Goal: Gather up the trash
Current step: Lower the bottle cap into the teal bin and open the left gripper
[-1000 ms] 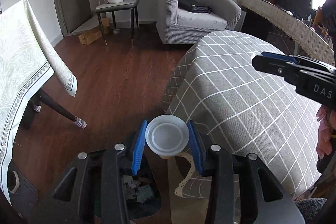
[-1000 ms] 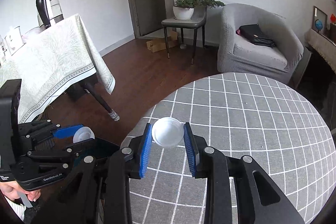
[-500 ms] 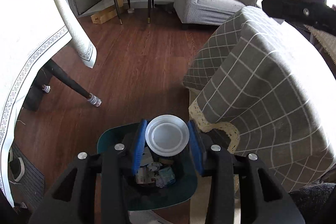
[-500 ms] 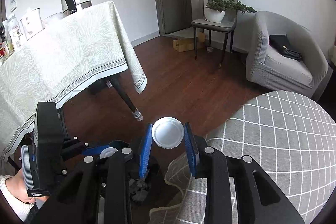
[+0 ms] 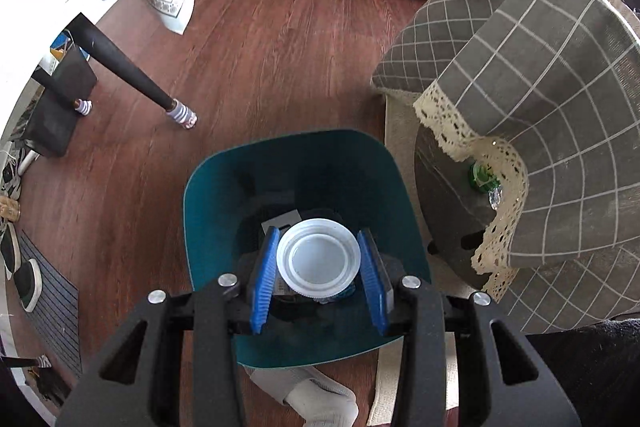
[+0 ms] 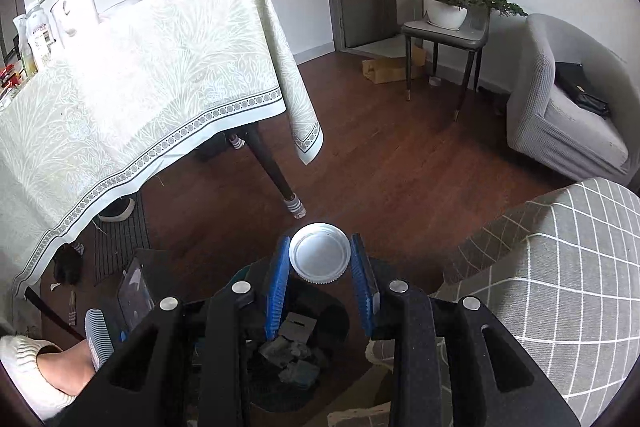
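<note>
Holding left tongs (image 5: 319,273) clamped on a white lid (image 5: 319,259) directly above the open teal trash bin (image 5: 208,227), paper scraps inside. Our right tongs (image 6: 319,273) grip a second white cap (image 6: 319,257) over the bin's dark far edge (image 6: 336,307), checked surface (image 6: 580,267) beside.
</note>
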A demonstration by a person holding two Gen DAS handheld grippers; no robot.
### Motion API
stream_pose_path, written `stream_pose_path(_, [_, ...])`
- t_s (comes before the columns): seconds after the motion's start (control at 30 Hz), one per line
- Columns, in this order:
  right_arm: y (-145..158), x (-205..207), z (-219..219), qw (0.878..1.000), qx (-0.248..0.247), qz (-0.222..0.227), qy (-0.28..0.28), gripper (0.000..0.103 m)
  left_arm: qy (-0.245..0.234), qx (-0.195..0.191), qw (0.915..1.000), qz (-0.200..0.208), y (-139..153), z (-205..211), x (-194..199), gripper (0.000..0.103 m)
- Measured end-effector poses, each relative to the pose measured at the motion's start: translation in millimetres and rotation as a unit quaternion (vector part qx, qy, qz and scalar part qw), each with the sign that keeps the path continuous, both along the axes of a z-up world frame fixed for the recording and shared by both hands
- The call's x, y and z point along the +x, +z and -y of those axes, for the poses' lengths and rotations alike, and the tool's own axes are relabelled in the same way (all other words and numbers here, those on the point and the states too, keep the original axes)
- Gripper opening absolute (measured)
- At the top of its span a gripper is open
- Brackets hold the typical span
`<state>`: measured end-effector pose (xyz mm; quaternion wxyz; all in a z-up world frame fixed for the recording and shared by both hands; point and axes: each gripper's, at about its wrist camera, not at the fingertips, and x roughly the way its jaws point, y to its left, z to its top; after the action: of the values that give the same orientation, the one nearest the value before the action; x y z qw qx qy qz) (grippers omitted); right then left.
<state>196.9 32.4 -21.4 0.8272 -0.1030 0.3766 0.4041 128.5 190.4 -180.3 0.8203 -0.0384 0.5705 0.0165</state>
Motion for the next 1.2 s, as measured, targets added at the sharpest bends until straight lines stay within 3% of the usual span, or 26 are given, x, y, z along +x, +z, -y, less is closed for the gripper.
stream_pose_path(0.23, [-22.0, -3.1, -25.5, 0.999, -0.014, -0.025, 0.016, 0.030, 0.000, -0.010, 0.9992, -0.038, -35.9, -10.0, -9.9, 0.042])
stream_pose_path(0.37, [-29.7, -5.6, -37.2, 0.999, -0.025, -0.028, 0.024, 0.030, -0.004, -0.004, 0.9985, -0.054, -47.8, -15.3, -14.0, 0.060])
stream_pose_path(0.53, [-38.6, -2.2, -46.5, 0.999, -0.033, -0.035, 0.022, 0.030, -0.001, -0.004, 0.9989, -0.047, -49.4, -24.6, -17.6, 0.061])
stream_pose_path(0.9, [-78.5, 4.1, -63.0, 0.995, -0.061, -0.075, 0.023, 0.030, 0.030, -0.006, 0.9993, 0.022, -3.2, -46.6, -23.9, 0.063])
stream_pose_path(1.2, [-117.7, 4.2, -66.6, 0.989, -0.098, -0.106, 0.023, 0.030, 0.064, -0.017, 0.9933, 0.095, 55.7, -68.6, -30.0, 0.055])
